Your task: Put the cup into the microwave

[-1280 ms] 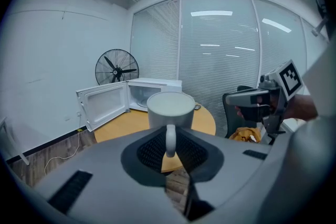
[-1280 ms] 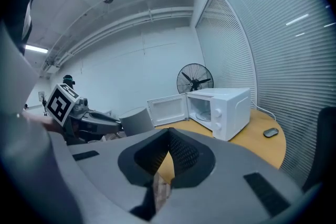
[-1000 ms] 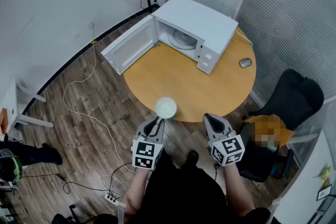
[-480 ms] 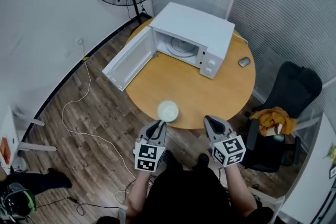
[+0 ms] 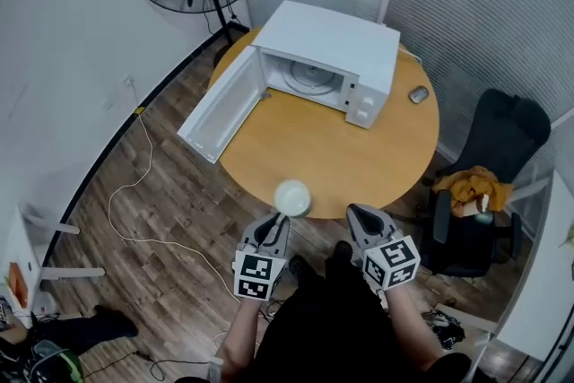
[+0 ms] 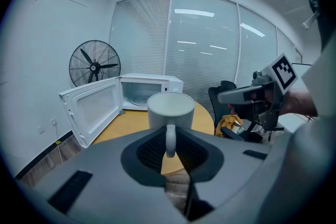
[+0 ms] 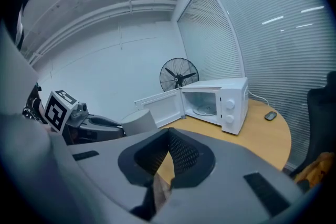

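Currently left tongs (image 5: 278, 220) clamped on cup (image 5: 292, 197) handle, right tongs (image 5: 358, 213) closed, empty; microwave (image 5: 336, 40) open

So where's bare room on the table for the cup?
The wide bare stretch of table between the microwave front and the near edge, where the held cup hangs. Crowded only at the far side: microwave, its open door, and the mouse.

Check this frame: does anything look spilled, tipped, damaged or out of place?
Nothing stands out. The white ceramic cup is upright, its handle clamped in the left gripper, at the near edge of the round wooden table. The white microwave stands on the table with its door swung open. The right gripper holds nothing.
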Demonstrator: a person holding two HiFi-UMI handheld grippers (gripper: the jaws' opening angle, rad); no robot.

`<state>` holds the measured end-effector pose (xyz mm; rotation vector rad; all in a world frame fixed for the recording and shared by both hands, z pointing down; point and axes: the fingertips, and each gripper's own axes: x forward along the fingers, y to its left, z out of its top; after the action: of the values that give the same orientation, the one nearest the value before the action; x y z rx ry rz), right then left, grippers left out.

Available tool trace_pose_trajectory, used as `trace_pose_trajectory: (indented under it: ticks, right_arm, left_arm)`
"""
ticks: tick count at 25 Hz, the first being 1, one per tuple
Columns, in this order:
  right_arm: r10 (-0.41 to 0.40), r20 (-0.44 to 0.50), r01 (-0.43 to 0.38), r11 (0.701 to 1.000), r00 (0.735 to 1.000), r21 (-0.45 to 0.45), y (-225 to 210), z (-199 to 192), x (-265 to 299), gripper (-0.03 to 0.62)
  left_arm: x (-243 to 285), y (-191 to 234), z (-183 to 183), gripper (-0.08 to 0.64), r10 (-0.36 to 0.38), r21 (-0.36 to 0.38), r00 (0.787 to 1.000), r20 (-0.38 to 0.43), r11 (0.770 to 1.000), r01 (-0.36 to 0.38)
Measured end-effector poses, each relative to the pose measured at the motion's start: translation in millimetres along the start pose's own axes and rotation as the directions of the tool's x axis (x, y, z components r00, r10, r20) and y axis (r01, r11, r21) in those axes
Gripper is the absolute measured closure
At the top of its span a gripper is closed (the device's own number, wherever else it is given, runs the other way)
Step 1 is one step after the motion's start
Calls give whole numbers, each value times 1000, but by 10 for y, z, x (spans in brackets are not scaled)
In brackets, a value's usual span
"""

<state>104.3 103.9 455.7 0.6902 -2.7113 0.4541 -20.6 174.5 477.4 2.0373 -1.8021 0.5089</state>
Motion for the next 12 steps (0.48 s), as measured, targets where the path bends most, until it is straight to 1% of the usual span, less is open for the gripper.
trace_pose_trajectory:
  ticks: [3,6,12]
  right_arm:
    - [10,11,-11,999,1000,41,-21,39,35,583]
    - [13,7,-13,999,1000,37,-33,69,129,583]
    - [33,4,-33,998,999,48,-127,192,389,583]
  left_arm:
    - [45,59,-6,517,3,-7,1000,-2,1000,-3]
    - [94,138,-14,517,7,-19,1000,5,1000,-7]
    - [343,309,56,517,0,-18,1000,-21,1000,0]
